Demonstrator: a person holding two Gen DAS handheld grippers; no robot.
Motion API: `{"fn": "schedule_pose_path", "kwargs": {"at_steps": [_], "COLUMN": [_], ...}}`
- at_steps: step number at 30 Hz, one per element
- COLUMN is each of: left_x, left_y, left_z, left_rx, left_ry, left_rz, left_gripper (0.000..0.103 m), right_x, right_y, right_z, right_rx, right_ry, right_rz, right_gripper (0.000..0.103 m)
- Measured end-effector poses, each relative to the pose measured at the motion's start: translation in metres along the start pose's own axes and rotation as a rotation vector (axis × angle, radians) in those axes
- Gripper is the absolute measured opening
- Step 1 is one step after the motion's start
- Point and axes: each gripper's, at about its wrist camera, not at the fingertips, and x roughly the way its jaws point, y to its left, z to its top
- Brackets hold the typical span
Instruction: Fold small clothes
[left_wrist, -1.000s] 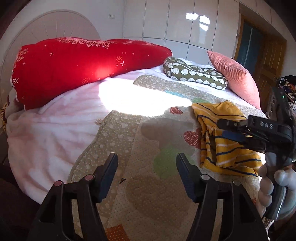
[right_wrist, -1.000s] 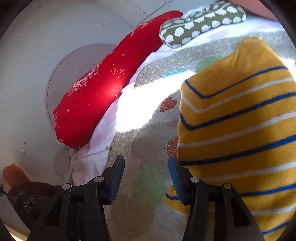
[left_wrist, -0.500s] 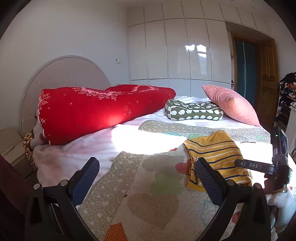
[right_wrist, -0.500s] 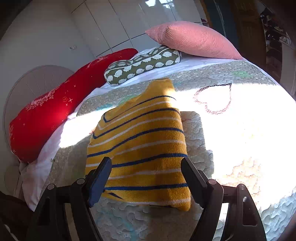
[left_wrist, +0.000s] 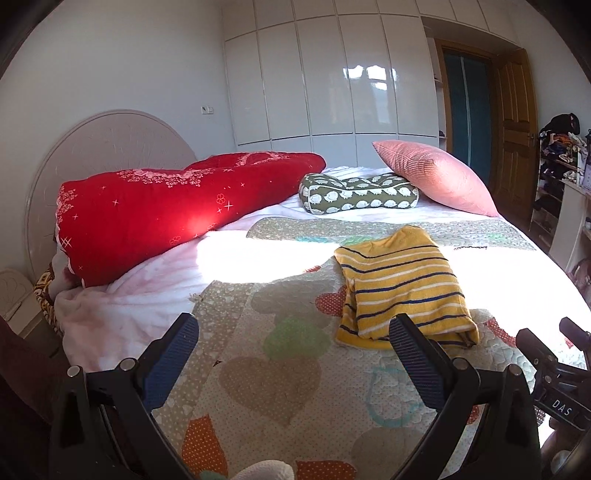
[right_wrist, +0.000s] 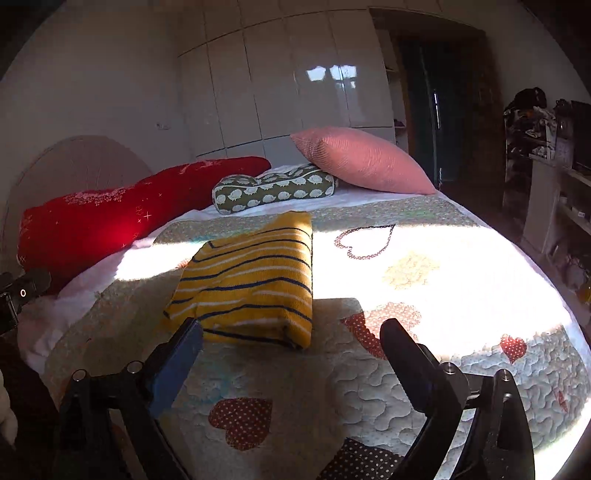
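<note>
A yellow garment with blue and white stripes (left_wrist: 402, 284) lies folded into a rectangle on the patterned quilt (left_wrist: 266, 373); it also shows in the right wrist view (right_wrist: 255, 284). My left gripper (left_wrist: 295, 339) is open and empty, held above the quilt in front and to the left of the garment. My right gripper (right_wrist: 291, 339) is open and empty, just in front of the garment's near edge. The right gripper's body (left_wrist: 554, 373) shows at the right edge of the left wrist view.
A red bolster (left_wrist: 177, 210), a green patterned cushion (left_wrist: 358, 194) and a pink pillow (left_wrist: 432, 177) lie at the head of the bed. A white wardrobe (left_wrist: 332, 74) and a wooden door (left_wrist: 513, 110) stand behind. Cluttered shelves (right_wrist: 535, 122) stand at the right.
Both grippers have pulled back from the garment and opened wider. The right gripper, close against the cloth a second ago, now sits clear of it. The garment lies folded and still.
</note>
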Motion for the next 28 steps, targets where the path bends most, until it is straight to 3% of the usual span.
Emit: {"fn": "schedule_pose_path", "kwargs": {"at_steps": [10,15,24,28], "left_x": [0.001,0.010,0.046,0.047], "left_y": [-0.013,-0.017,-0.020,-0.023], "left_z": [-0.011,-0.018,-0.041,-0.045], "left_rx": [0.027,0.035,0.024,0.037], "left_ry": [0.073,0.112,0.286,0.303], "left_rz": [-0.065,-0.080,-0.122,-0.132], "left_gripper": [0.103,0.103,0.103,0.103], "right_x": [0.015,0.022,0.041,0.045], "right_y": [0.004,0.011,0.013,0.011], "right_z": [-0.016,-0.022,-0.036,-0.039], "right_rx": [0.032,0.005,0.011,0.017], "right_ry": [0.182,0.210,0.306,0.324], "right_rz": [-0.051,-0.056,-0.071,-0.074], "right_gripper": [0.103,0.103,0.103,0.103]}}
